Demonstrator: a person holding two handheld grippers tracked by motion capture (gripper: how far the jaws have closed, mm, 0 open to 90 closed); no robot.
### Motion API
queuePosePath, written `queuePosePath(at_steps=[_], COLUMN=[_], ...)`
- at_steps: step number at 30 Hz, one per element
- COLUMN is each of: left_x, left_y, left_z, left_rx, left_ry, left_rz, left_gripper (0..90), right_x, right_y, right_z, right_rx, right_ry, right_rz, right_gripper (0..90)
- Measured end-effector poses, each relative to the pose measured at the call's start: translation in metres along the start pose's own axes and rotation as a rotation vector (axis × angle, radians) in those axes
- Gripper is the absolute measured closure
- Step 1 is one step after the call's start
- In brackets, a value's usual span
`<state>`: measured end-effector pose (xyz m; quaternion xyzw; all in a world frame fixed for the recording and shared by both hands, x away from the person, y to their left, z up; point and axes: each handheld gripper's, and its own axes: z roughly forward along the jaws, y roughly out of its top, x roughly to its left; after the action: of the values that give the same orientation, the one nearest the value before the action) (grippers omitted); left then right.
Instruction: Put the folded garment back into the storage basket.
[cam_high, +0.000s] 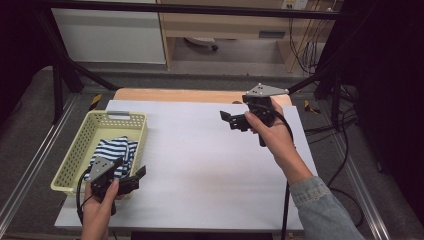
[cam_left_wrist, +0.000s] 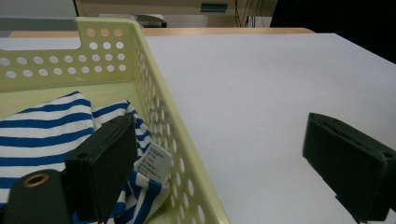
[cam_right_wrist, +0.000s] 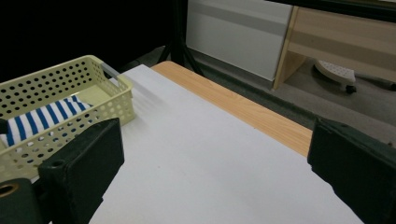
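A pale yellow perforated basket stands at the table's left, holding a blue-and-white striped cloth with a white label. My left gripper is at the basket's near right corner, open. In the left gripper view, one jaw hangs over the striped cloth inside the basket and the other over the table, with the basket wall between them. My right gripper is held above the table's far right, open and empty, pointing left toward the basket and cloth.
A white sheet covers the tabletop, with a strip of bare wood along the far edge. Black frame legs stand at the far corners. Cables trail off the right side. Cabinets stand beyond.
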<state>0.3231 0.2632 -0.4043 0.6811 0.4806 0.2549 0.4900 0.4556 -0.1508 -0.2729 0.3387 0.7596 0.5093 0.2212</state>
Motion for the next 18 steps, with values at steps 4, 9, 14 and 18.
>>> queuePosePath(at_steps=[4, 9, 14, 18], left_x=[0.0, 0.0, 0.0, -0.001], left_y=[0.0, 0.0, 0.0, -0.001], left_z=[0.001, 0.001, 0.001, 0.001], left_rx=[0.001, -0.001, 0.002, 0.003], left_ry=[0.0, 0.002, 0.002, 0.001], left_rz=[0.001, -0.001, 0.001, 0.0], left_gripper=[10.3, 10.3, 9.6, 7.7], right_x=[-0.008, -0.017, -0.025, -0.031], right_y=[-0.004, -0.008, -0.014, -0.019], right_z=[-0.007, -0.017, -0.026, -0.035], right_rx=[-0.002, -0.002, 0.003, -0.001], right_ry=[-0.023, -0.051, -0.076, -0.095], right_rz=[0.011, 0.024, 0.029, 0.041], right_gripper=[3.6, 3.5, 3.2, 2.7])
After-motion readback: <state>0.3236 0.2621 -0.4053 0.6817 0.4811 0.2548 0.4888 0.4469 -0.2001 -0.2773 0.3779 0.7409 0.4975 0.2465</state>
